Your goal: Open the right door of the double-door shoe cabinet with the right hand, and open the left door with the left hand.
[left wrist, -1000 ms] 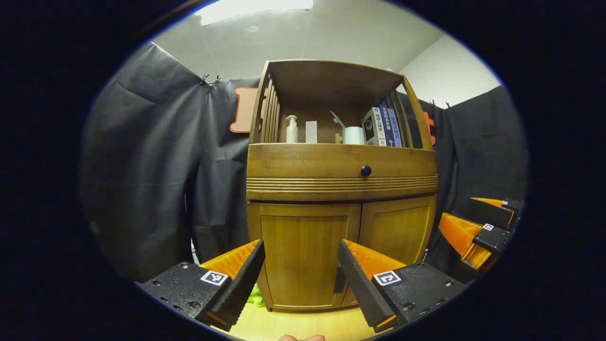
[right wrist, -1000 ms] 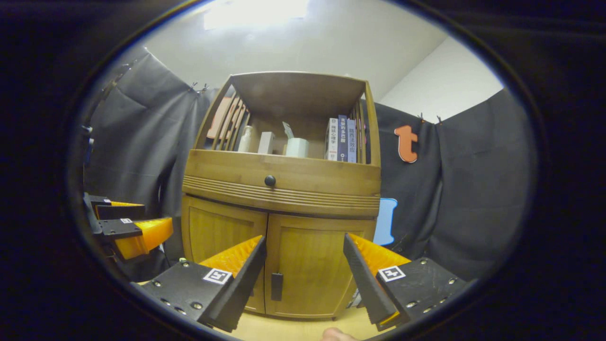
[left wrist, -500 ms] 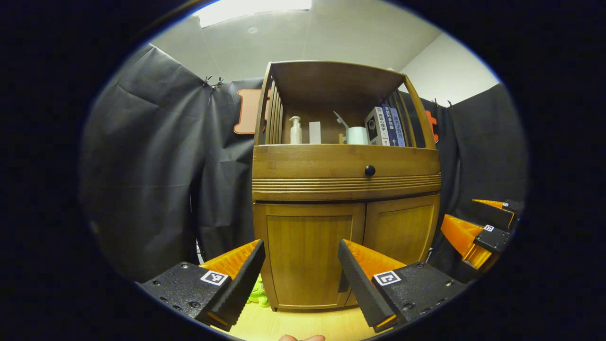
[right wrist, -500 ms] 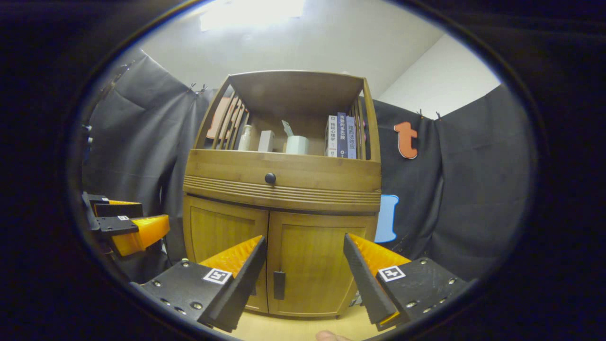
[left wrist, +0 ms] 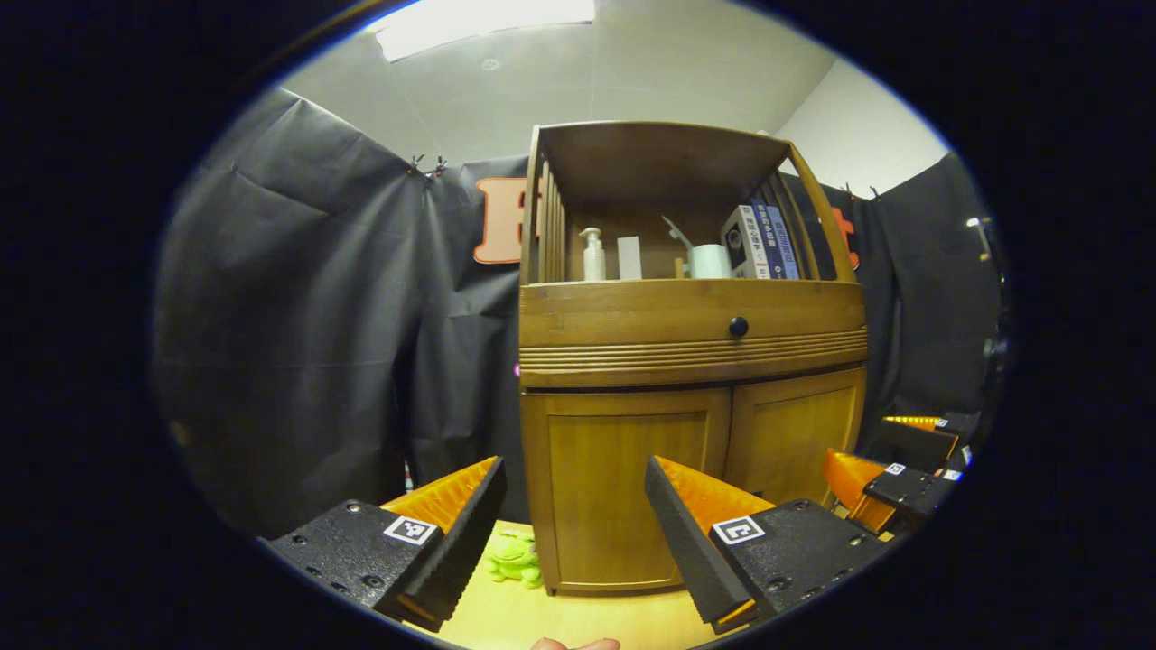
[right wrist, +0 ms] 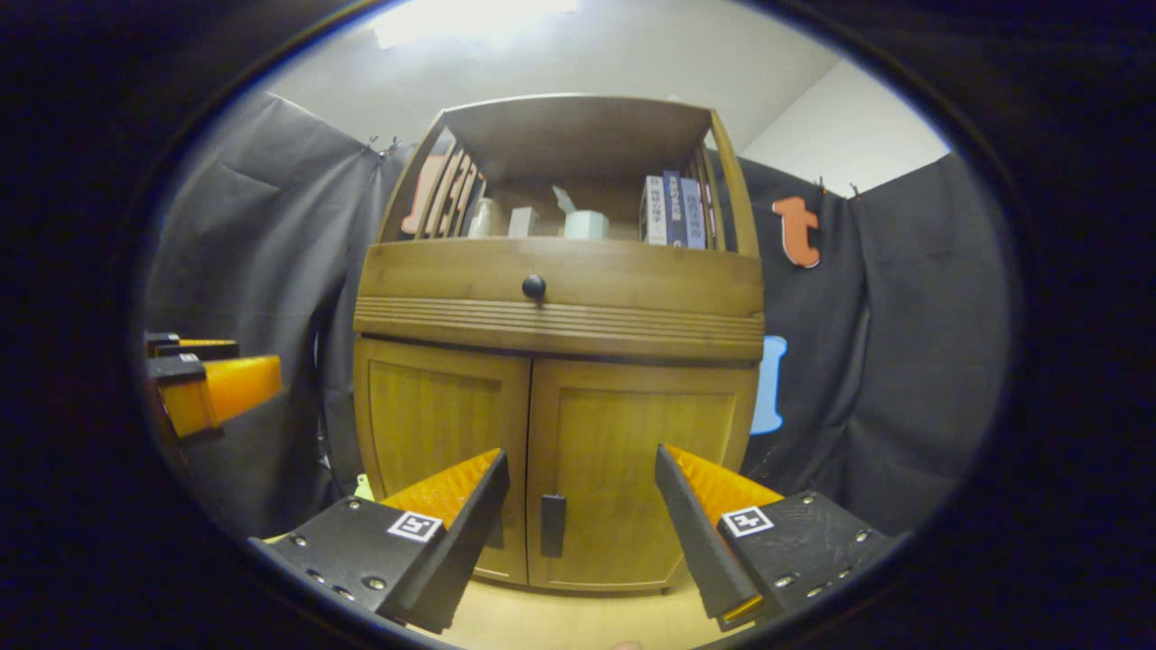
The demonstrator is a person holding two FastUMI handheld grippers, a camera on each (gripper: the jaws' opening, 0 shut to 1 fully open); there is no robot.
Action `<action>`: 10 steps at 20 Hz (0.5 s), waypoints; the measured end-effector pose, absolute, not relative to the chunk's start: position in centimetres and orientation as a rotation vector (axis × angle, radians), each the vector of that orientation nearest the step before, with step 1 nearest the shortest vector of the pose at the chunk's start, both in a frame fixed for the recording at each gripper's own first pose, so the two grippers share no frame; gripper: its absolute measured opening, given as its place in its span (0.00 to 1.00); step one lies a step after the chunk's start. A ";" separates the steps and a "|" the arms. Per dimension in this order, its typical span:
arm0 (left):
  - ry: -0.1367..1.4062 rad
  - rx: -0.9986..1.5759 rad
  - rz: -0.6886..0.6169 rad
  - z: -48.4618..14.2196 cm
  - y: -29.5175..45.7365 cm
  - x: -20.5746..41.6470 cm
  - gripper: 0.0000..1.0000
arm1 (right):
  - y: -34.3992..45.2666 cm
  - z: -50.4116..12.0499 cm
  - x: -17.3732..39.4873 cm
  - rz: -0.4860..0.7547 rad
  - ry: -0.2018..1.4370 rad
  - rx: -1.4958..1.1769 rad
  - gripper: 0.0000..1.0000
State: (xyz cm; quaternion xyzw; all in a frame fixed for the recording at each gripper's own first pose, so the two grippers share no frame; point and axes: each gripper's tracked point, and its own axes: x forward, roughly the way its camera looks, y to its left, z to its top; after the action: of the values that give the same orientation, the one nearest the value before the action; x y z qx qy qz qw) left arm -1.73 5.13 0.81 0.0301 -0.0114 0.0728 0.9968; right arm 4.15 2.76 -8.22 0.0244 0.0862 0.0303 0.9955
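Observation:
The wooden shoe cabinet (left wrist: 691, 361) stands in front of me with both lower doors closed. In the left gripper view, my left gripper (left wrist: 574, 465) is open, a short way in front of the left door (left wrist: 623, 487). The right door (left wrist: 790, 442) is beside it, and the right gripper (left wrist: 858, 444) hovers low at the far right. In the right gripper view, my right gripper (right wrist: 582, 456) is open in front of the right door (right wrist: 632, 451), and its dark handle (right wrist: 552, 525) shows between the fingers. The left door (right wrist: 438, 433) and the left gripper (right wrist: 257, 361) lie to the left.
A drawer with a dark knob (right wrist: 534, 287) sits above the doors. The open shelf holds a pump bottle (left wrist: 593, 255), a white roll and books (left wrist: 763, 242). A green toy frog (left wrist: 515, 560) lies on the light wooden floor (left wrist: 560, 618) left of the cabinet. Black cloth walls surround it.
The left gripper has swung left, so the cabinet sits further right in its view. The right gripper has dropped and come closer to the doors. Both doors stay closed.

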 end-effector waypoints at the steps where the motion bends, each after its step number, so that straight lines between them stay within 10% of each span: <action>1: -0.028 0.068 0.171 1.0 6.0 -2.0 0.92 | 3.2 -9.4 4.7 0.070 0.201 0.057 0.99; 10: -0.020 0.107 0.414 0.7 14.0 -4.4 0.92 | 5.4 -18.8 11.3 0.079 0.391 0.043 0.67</action>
State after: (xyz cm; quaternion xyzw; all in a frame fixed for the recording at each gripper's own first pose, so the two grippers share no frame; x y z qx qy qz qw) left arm -4.36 13.99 0.70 0.0529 -0.0101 0.2055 0.9772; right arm 11.26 5.43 -18.80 0.0216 0.1943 0.0394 0.9799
